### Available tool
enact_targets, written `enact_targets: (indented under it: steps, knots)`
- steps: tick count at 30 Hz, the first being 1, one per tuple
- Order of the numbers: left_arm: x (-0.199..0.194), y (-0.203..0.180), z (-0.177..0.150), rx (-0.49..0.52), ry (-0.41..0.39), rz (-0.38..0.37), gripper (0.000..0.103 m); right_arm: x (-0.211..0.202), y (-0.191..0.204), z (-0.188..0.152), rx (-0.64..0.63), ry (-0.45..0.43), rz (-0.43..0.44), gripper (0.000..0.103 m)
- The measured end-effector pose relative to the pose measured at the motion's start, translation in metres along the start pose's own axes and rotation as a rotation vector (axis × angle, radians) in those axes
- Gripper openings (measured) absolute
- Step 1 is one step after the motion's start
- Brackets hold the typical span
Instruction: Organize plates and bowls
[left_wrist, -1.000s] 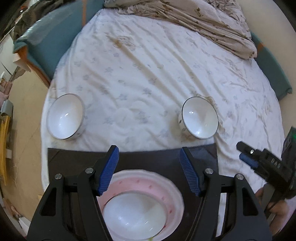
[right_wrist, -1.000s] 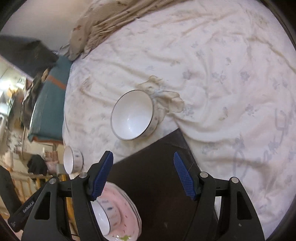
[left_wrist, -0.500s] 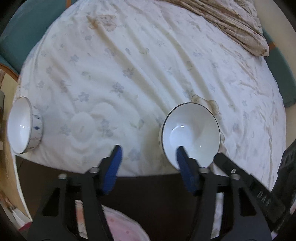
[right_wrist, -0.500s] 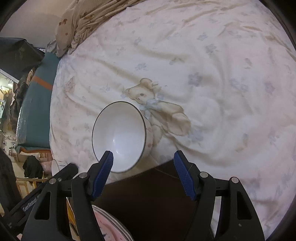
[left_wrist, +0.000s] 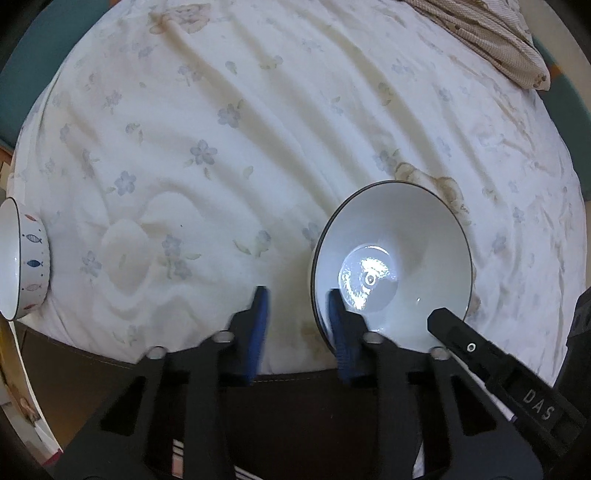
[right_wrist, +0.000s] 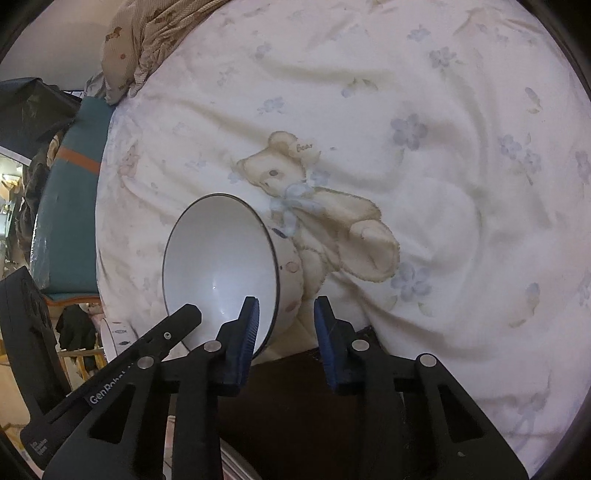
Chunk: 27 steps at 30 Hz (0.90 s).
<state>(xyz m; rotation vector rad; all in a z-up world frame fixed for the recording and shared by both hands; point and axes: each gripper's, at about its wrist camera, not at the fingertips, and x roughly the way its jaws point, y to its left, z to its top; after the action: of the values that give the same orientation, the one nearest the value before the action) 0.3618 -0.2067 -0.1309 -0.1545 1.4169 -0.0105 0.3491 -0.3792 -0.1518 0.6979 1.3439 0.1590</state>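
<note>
Both grippers have come down onto the same white bowl, which lies tilted on the flower-printed bedsheet just past the edge of a dark board. A second ago the left gripper hung above a pink plate with a bowl on it, and the white bowl sat far ahead of its right finger; now that plate has dropped out of the left wrist view and the bowl fills the space at the right fingertip.

The left gripper's blue pads straddle the bowl's near-left rim: the right pad is inside the bowl and the left pad outside on the sheet. Its jaws are closing, much narrower than before, with the rim between them. Whether the pads already press the wall cannot be told.

The right gripper has also closed in since the earlier frame, when its fingers stood wide over the board with the bowl well ahead. Its left pad is now inside the bowl and its right pad outside, beside the spotted outer wall. Its jaws are closing around that rim, and a gap shows on the outer side.

A second bowl with a fish pattern lies well left of the left fingers, nearer the frame edge than before. A printed bear on the sheet lies just beyond the white bowl.
</note>
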Motion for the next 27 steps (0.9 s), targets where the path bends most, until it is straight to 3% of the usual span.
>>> enact_targets:
  steps: [3, 6, 9, 19, 27]
  knots:
    - [0.001, -0.005, -0.002, 0.018, 0.010, -0.012, 0.007, 0.004, -0.002, -0.001, -0.004, 0.009, -0.008, 0.029]
    - [-0.002, -0.014, -0.005, 0.064, -0.001, 0.048, 0.007, 0.006, 0.001, -0.003, -0.026, 0.016, -0.002, 0.016]
    - [-0.007, -0.011, -0.007, 0.051, 0.012, 0.042, 0.008, 0.003, 0.008, -0.006, -0.073, 0.004, -0.031, 0.014]
    - [-0.054, 0.010, -0.030, 0.074, -0.020, 0.027, 0.009, -0.013, 0.027, -0.023, -0.121, 0.011, -0.006, 0.014]
    - [-0.111, 0.039, -0.066, 0.078, -0.080, 0.016, 0.009, -0.051, 0.060, -0.067, -0.194, -0.010, 0.040, 0.015]
